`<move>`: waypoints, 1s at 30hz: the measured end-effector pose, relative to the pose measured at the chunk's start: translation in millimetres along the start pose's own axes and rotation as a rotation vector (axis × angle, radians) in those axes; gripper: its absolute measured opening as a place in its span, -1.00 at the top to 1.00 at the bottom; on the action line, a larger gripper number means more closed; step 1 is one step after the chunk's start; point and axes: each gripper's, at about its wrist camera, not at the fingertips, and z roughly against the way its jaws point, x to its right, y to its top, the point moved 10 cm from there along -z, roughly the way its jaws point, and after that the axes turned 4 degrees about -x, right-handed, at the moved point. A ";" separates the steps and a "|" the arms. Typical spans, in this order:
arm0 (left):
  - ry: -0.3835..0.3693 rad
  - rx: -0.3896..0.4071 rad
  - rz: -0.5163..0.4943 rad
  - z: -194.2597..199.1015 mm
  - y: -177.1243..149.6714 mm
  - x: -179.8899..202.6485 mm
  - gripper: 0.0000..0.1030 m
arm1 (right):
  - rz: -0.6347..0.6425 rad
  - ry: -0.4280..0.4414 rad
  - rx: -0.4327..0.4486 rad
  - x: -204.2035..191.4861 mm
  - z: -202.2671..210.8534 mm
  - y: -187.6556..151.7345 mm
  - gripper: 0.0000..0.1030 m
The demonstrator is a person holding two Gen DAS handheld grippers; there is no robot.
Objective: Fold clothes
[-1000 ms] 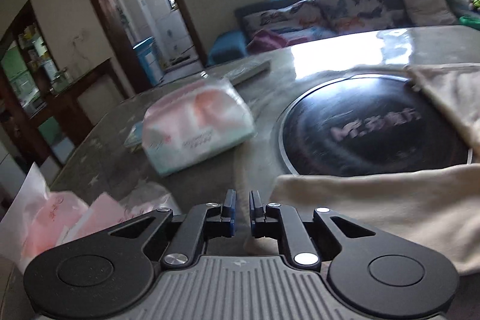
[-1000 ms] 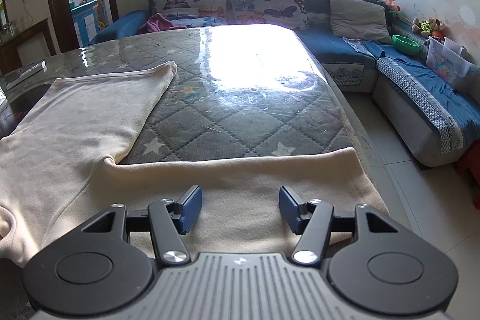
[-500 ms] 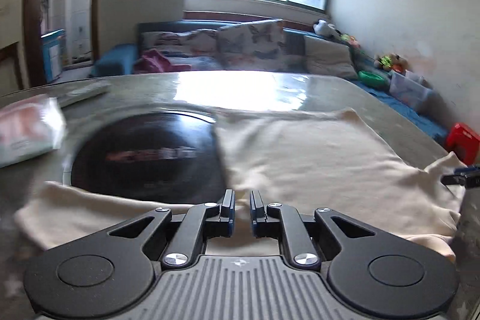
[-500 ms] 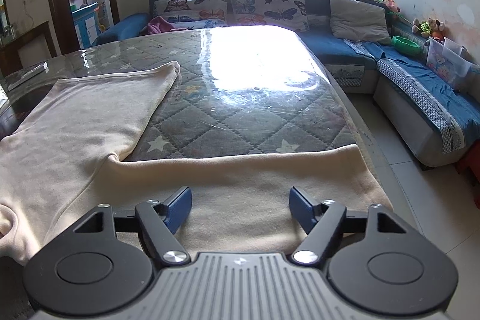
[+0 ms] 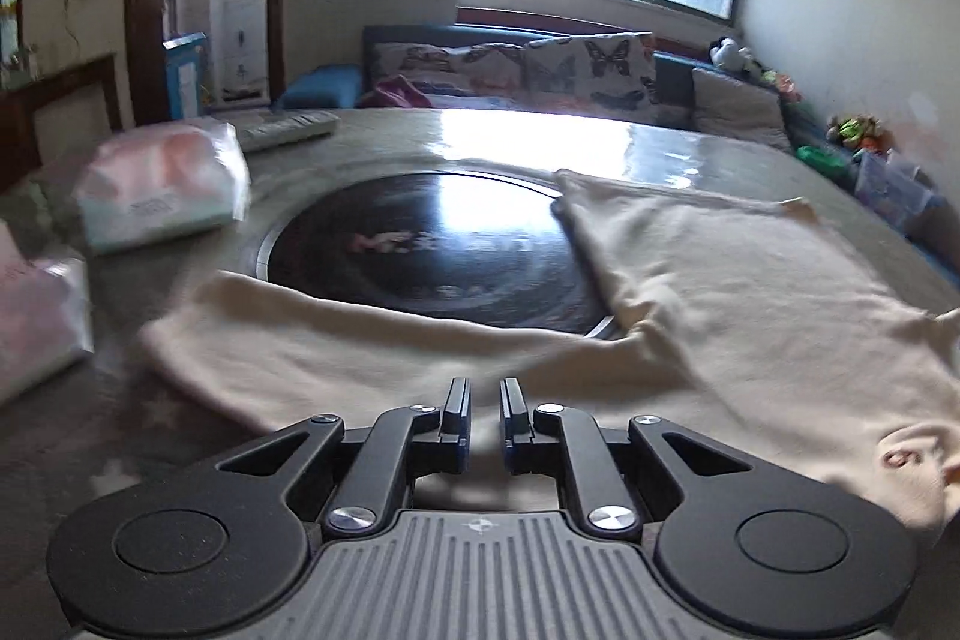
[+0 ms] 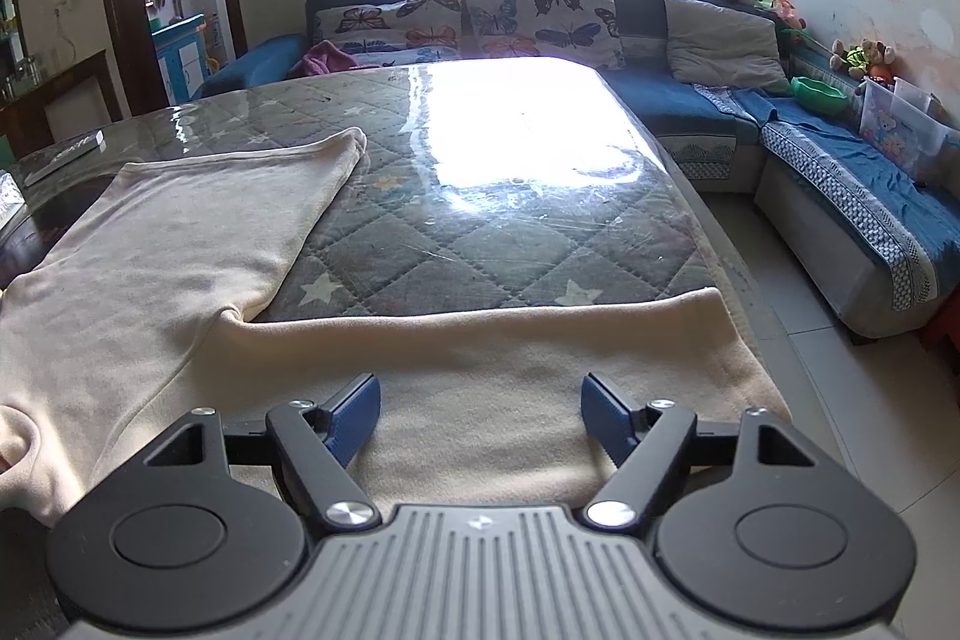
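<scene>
A cream long-sleeved top [image 6: 252,364] lies spread flat on the desk [image 6: 480,244], which is covered with a grey quilted pad with star shapes under a clear glossy sheet.

The right gripper [image 6: 480,415] hovers over one sleeve of the top. Its blue-padded jaws stand spread wide with nothing gripped between them; the sleeve runs crosswise beneath and just ahead of them, ending at the desk's edge to the right of the jaws. The top's body stretches away ahead and to the left of these jaws, its hem near the middle of the desk.

The left gripper [image 5: 485,415] has its jaws drawn almost together, only a narrow slit left, and no cloth shows pinched in it. The other sleeve lies just ahead of these jaws, running leftward. Beyond it sits a round black cooktop [image 5: 432,250] set into the desk, partly overlapped by the top's body ahead and to the right. To the left of the jaws lie plastic-wrapped tissue packs [image 5: 162,196], blurred; farther ahead on the left rests a remote control [image 5: 282,130].

A blue sofa [image 6: 708,112] with butterfly cushions [image 6: 540,16] stands beyond the desk under a window.
</scene>
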 end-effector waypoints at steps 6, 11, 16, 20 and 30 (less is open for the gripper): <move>0.151 -0.002 -0.082 7.8 -2.0 -20.3 0.75 | -0.005 0.004 -0.002 -1.1 2.5 -1.2 -0.54; -0.016 0.042 -0.047 27.3 8.1 18.9 0.75 | -0.006 0.007 0.001 -1.5 6.1 -4.0 -0.55; -0.158 0.021 -0.079 16.5 5.8 66.2 0.75 | -0.016 0.005 0.001 -1.3 8.5 -6.5 -0.58; -0.136 -0.009 -0.145 11.7 -10.9 70.9 0.75 | -0.010 0.008 -0.001 -2.1 12.0 -10.7 -0.63; -0.029 -0.019 -0.203 24.3 -23.2 39.1 0.74 | 0.030 -0.038 0.001 2.2 25.6 -16.4 -0.66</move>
